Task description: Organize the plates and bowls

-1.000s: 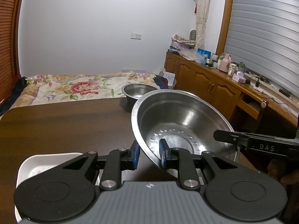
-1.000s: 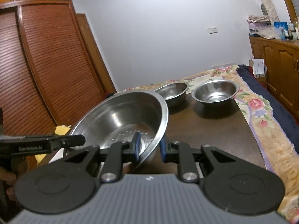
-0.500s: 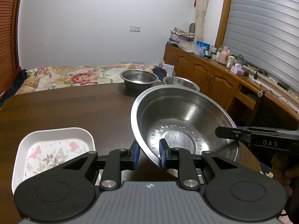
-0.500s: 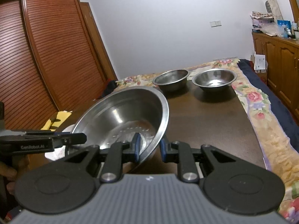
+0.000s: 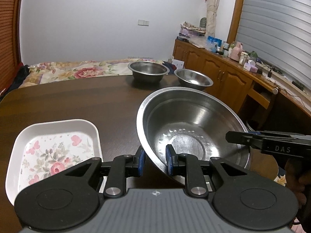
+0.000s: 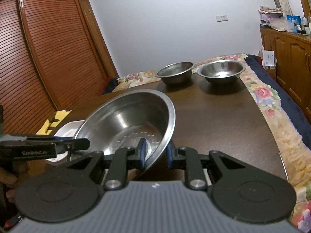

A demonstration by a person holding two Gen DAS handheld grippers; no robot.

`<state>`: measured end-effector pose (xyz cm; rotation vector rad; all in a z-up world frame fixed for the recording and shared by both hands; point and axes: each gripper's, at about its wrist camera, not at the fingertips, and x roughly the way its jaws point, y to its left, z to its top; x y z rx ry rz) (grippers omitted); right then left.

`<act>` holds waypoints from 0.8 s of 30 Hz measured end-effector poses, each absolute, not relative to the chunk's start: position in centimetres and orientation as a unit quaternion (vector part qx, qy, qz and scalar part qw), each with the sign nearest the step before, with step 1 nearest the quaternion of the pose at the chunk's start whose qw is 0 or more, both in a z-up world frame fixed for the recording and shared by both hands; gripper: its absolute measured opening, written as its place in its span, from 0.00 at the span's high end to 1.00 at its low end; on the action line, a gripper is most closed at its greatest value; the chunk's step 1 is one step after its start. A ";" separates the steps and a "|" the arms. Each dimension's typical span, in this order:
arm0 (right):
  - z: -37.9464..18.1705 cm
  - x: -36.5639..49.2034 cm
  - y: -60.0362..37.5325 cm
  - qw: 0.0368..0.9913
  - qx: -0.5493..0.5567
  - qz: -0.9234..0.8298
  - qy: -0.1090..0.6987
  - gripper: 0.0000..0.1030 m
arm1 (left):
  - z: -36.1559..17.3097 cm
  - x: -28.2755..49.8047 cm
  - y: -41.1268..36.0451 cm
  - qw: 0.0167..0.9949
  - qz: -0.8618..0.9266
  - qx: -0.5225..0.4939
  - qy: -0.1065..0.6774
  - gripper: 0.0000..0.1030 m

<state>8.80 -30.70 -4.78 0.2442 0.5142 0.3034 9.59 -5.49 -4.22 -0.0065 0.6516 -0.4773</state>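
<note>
Steel-on-rubber grip first: left gripper has its blue-padded fingers clamped across the near rim of the large steel bowl, one pad outside the wall, one inside. Right gripper pinches the opposite side of the same rim the same way, so both tools are closed on one bowl and it hangs between them, tilted, above the near part of the dark wooden table. From each camera the bowl lies straight ahead along the fingers, mouth facing up and toward the lens; in the left view the right tool comes in from the right edge, in the right view the left tool comes in from the left. Neither hand is nearer, load looks shared. Outward from there: white floral tray-plate sits on the table just left of the held bowl, near the left gripper. Two smaller steel bowls stand side by side, apart from each other, at the far table edge, well ahead of both tools, with a floral bedspread beyond. Likely step is carrying the big bowl to a set-down spot; key relation is forward travel toward that far pair, keeping both clamps level so the rim doesn't slip.
</note>
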 end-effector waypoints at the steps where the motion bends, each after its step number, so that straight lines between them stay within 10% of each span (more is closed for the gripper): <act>1: -4.9 8.8 -30.7 0.948 0.121 0.149 0.254 0.77 | -4.3 9.6 -5.4 0.920 -0.231 -0.004 0.318 0.76; 24: -5.1 9.3 -29.8 0.946 0.123 0.145 0.262 0.75 | -4.7 10.2 -4.9 0.920 -0.222 -0.018 0.324 0.75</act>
